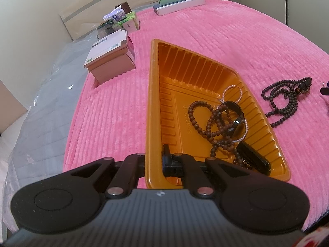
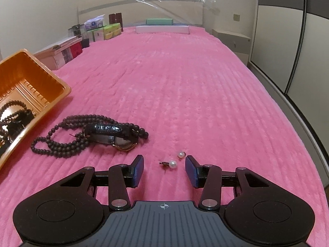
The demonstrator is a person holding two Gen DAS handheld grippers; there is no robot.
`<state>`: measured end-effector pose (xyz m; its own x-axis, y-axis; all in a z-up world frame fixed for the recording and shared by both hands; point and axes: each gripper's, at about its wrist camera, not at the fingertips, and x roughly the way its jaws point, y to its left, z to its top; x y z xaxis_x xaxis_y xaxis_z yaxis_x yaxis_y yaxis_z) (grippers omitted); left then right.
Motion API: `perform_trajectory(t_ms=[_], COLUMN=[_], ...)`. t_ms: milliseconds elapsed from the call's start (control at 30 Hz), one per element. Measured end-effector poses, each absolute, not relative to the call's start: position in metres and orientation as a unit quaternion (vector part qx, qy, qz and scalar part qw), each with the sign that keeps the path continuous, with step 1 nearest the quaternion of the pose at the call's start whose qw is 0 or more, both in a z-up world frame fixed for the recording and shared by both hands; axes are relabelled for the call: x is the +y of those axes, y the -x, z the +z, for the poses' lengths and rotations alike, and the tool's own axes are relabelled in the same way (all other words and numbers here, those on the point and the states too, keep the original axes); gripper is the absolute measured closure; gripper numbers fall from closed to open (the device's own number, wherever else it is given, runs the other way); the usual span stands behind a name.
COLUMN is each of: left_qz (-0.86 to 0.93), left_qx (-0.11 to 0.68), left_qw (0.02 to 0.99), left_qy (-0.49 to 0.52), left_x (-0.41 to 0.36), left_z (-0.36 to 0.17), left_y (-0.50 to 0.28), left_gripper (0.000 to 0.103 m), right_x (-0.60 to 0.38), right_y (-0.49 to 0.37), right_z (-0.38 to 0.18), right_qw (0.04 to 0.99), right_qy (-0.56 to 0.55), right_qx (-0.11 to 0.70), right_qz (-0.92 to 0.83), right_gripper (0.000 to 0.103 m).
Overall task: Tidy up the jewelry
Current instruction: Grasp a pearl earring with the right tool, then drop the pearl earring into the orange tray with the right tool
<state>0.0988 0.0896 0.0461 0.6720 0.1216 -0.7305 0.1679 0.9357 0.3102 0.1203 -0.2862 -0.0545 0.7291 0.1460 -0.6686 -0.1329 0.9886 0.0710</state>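
Note:
An orange plastic tray (image 1: 156, 94) lies on the pink bedspread. It holds a brown bead string (image 1: 207, 121), a pearl bracelet (image 1: 232, 91) and a black watch (image 1: 236, 123). My left gripper (image 1: 156, 164) is shut on the tray's near left rim. A dark bead necklace (image 1: 285, 98) lies right of the tray; it also shows in the right wrist view (image 2: 61, 142), with a black-strapped watch (image 2: 111, 133) lying on it. Two pearl earrings (image 2: 172, 163) lie on the bedspread between the fingers of my open right gripper (image 2: 164, 170). The tray's corner shows at left (image 2: 51, 94).
Boxes (image 1: 111, 59) and packets (image 1: 121, 20) line the bed's left edge. Flat boxes (image 1: 178, 3) lie at the headboard. A wardrobe (image 2: 292, 41) and nightstand (image 2: 232, 37) stand to the right of the bed.

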Motion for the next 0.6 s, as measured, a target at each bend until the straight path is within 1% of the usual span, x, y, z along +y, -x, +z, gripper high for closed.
perform_trajectory(t_ms=[33,100,333,600], left_qz=[-0.012,-0.012,-0.012,-0.015], left_qx=[0.405,0.406,0.406,0.405], left_qw=[0.897,0.896,0.897,0.897], left_qy=[-0.179,-0.178,-0.176,-0.176], left_x=[0.09,0.091,0.092,0.094], left_z=[0.046,0.045,0.045,0.044], left_y=[-0.099,-0.099,-0.099,-0.099], left_gripper=[0.099,0.1,0.1,0.1], right_x=[-0.286,-0.287,-0.271,-0.191], right_y=[-0.122,-0.124,-0.104,-0.086], right_z=[-0.056,-0.059,-0.042,0.0], right_qw=[0.929,0.928,0.938,0.931], right_qy=[-0.008,-0.006,0.023,0.025], right_qx=[0.363,0.367,0.336,0.294], right_qz=[0.071,0.064,0.078,0.216], right_gripper=[0.068,0.083,0.083,0.083])
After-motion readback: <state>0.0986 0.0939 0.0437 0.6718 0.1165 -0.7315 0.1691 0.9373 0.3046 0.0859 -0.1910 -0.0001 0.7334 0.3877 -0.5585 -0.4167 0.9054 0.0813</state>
